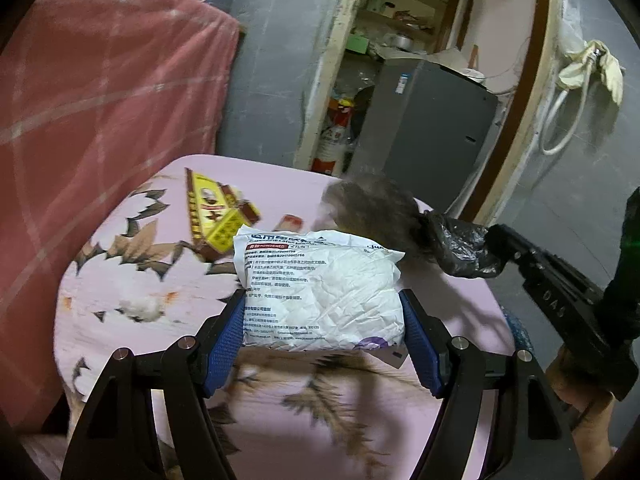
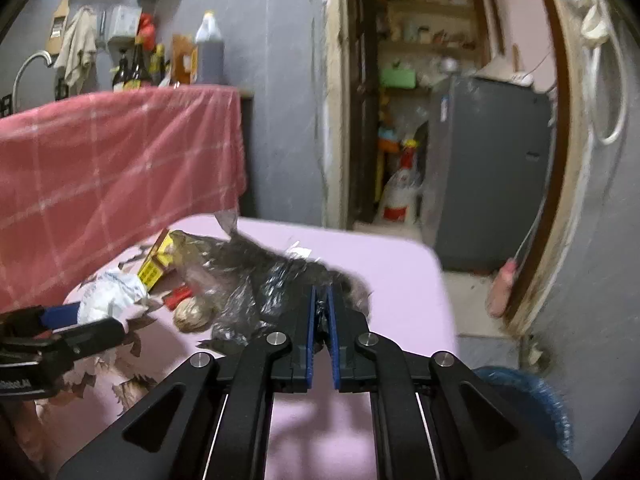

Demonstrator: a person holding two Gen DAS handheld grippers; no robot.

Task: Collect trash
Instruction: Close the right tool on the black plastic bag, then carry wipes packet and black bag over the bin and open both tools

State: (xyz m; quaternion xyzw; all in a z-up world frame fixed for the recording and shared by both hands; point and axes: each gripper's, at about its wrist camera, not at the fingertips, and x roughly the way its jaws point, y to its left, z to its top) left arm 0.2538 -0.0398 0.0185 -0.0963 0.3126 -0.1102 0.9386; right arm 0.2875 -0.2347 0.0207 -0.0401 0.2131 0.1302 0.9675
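Observation:
A crumpled white printed packet (image 1: pixel 320 288) sits between the blue pads of my left gripper (image 1: pixel 322 300), held just above the pink flowered tablecloth (image 1: pixel 120 272). The packet also shows in the right wrist view (image 2: pixel 110 294). My right gripper (image 2: pixel 320 304) is shut on the edge of a dark translucent plastic bag (image 2: pixel 248 280), which lies open on the table; the bag also shows in the left wrist view (image 1: pixel 380 216), with the right gripper (image 1: pixel 492 240) at its mouth. A yellow and red carton (image 1: pixel 216 212) and a small red wrapper (image 1: pixel 290 222) lie on the table.
A pink checked cloth (image 1: pixel 100 80) hangs at the left. Beyond the table stand a grey cabinet (image 1: pixel 424 128) and an open doorway with shelves. A brownish round lump (image 2: pixel 192 314) lies beside the bag. A blue bin (image 2: pixel 532 408) stands low right.

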